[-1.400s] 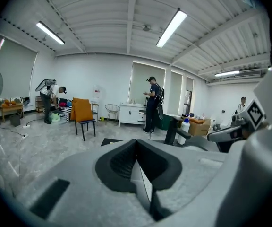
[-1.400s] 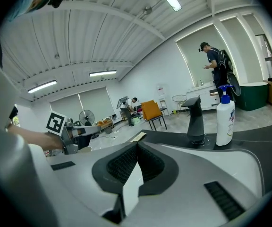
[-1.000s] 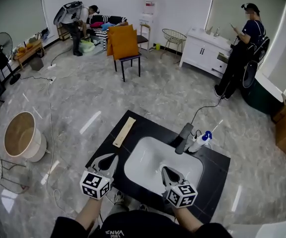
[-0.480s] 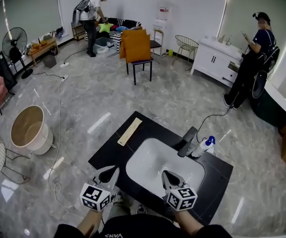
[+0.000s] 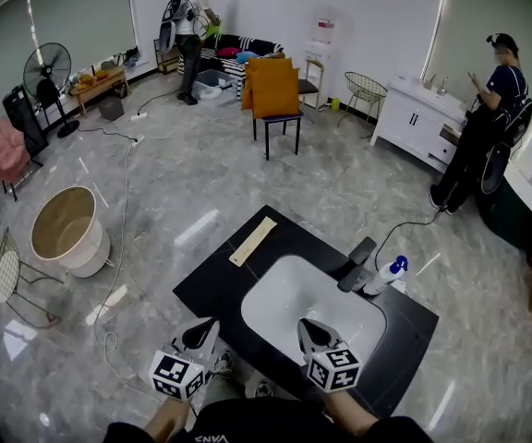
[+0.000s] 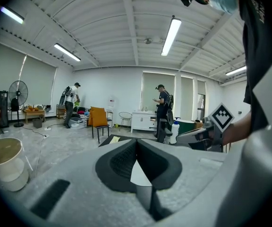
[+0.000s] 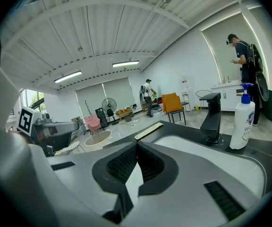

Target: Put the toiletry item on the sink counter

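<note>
The left gripper (image 5: 206, 329) and right gripper (image 5: 308, 329) are hovering pinched together and empty, while the bottle (image 5: 383, 276) is standing ahead-right of them on the sink counter (image 5: 220, 280) (seemingly placed), likely calling only for a retreat.

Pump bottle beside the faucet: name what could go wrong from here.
The pump bottle stands tall, close beside the faucet; the right gripper, reaching across the basin, could clip either and tip it.
Its jaws are shut; meeting the bottle that way would likely shove it toward the counter's far edge.
</note>
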A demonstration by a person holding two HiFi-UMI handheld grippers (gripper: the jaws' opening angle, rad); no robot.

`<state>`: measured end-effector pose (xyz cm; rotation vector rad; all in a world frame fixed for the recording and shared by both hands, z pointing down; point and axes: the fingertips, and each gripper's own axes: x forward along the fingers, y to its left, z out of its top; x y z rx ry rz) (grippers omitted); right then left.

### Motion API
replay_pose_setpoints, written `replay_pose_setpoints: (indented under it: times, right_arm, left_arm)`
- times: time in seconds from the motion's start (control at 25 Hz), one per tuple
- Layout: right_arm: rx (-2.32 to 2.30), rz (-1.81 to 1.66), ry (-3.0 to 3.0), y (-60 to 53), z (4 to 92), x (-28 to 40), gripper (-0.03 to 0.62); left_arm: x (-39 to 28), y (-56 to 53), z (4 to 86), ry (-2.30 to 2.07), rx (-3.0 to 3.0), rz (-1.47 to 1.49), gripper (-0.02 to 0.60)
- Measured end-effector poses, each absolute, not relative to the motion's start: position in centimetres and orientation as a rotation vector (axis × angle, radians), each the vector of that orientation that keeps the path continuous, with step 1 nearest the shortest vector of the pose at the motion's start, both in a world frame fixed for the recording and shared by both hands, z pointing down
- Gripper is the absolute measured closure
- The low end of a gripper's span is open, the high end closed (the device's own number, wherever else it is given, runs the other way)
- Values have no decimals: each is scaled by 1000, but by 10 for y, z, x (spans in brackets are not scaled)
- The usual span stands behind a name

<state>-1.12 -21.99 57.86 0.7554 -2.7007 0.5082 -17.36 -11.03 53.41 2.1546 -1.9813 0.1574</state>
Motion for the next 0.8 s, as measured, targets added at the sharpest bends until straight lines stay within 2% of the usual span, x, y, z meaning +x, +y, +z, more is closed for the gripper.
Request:
replay_pose_setpoints:
  times: [0.8]
  right_arm:
    - [741,505,-2697,-216,582,4,595]
  left_arm:
    - [-153,-118,537,-1980,2179,240,571]
